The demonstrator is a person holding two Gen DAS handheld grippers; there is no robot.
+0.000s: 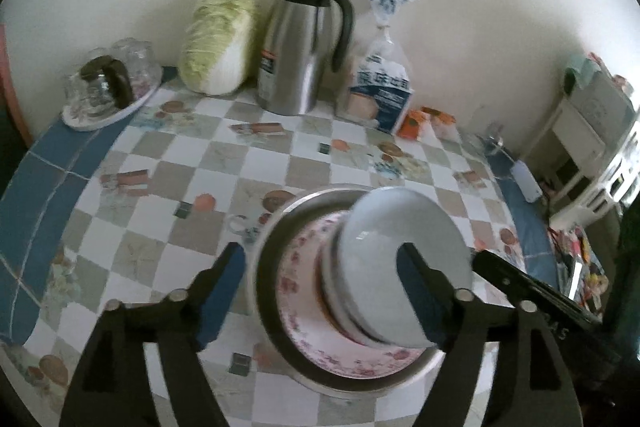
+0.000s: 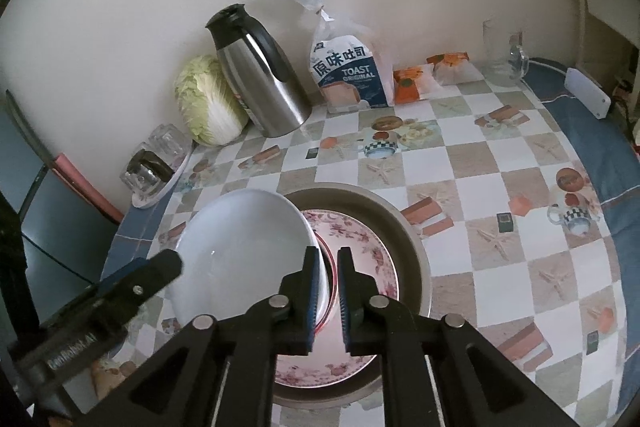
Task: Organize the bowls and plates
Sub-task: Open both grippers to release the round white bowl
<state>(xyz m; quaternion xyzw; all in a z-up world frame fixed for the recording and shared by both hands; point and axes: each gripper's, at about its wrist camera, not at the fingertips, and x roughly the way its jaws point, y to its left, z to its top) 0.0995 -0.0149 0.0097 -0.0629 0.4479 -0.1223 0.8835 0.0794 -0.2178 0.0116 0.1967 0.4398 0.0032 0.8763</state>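
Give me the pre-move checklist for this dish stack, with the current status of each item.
1. Left gripper released: ok. Its fingers stand wide apart and do not press on the white bowl.
2. Right gripper holding the bowl's rim: cannot tell. The fingers are nearly together at the rim, but the contact is hidden.
3. White bowl seated level on the bowls beneath: not ok. It leans to one side.
4. Floral plate lying flat inside the metal pan: ok.
5. Stack clear of the steel thermos jug by the wall: ok. Open tablecloth lies between them.
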